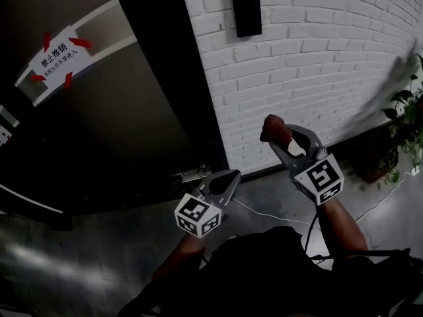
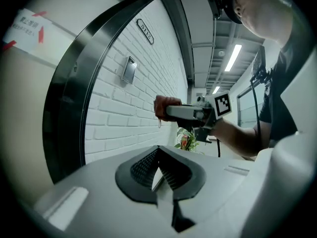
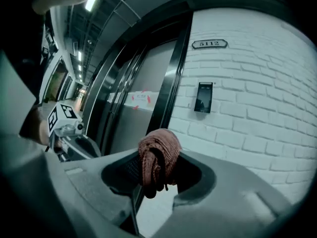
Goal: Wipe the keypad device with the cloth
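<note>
Step in hand: the approach is judged to be under way; the cloth is gripped, but no contact with the device has been made.
Task thing: the black rectangular keypad device [image 1: 246, 10] is mounted high on the white-painted brick wall [image 1: 317, 65], well above the cloth.
Cloth: the bunched reddish-brown cloth [image 1: 275, 129] is carried at the tip of the right gripper [image 1: 281, 137], apart from the wall.
Right fingers: they are seen clamped on the cloth in the right gripper view, with a wad standing above them and a fold hanging below.
Left fingers: on the left gripper [image 1: 221, 180] they are brought together, and nothing is held between them; this gripper is kept low, near the foot of the door.
Next move: the right gripper would need to be raised and carried slightly leftward, then the cloth pressed flat against the device face before any stroke is made.
Edges: the dark metal door frame [image 1: 172, 78] runs just to the left of the device, so strokes on that side would have to be kept short.
Open room: bare brick is offered to the right of the device and below it.
Further off: the green potted plant [image 1: 406, 117] is set low at the far right, well clear of the path.
</note>
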Tool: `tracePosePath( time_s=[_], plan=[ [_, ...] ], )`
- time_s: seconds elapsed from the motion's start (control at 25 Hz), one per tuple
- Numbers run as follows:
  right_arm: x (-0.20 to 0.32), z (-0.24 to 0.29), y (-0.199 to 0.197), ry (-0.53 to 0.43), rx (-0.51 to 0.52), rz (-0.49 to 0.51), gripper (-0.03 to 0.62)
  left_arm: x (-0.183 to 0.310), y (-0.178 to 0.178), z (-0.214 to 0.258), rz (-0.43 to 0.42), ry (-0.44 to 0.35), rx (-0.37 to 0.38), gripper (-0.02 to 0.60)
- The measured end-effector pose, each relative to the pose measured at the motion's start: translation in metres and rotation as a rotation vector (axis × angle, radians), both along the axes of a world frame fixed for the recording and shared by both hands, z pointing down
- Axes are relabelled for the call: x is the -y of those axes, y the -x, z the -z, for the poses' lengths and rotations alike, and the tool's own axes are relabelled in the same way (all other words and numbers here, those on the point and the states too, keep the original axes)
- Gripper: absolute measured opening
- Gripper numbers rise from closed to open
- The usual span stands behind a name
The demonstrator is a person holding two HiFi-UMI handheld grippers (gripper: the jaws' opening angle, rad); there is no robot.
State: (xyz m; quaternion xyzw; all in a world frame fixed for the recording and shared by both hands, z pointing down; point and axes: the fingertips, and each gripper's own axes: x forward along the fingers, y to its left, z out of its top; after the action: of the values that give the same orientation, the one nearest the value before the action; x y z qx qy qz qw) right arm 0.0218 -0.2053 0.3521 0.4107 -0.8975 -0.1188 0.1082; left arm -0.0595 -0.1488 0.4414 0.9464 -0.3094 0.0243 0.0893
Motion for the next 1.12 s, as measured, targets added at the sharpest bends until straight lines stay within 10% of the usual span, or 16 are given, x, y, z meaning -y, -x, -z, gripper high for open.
tracePosePath(
  time_s=[1.12],
  plan=[
    [0.188,0.276,0.005,-0.395,0.011,-0.102,0.147,0.025,-0.016,-0.011,0.118,0.041,-0.020,0.017]
  ],
)
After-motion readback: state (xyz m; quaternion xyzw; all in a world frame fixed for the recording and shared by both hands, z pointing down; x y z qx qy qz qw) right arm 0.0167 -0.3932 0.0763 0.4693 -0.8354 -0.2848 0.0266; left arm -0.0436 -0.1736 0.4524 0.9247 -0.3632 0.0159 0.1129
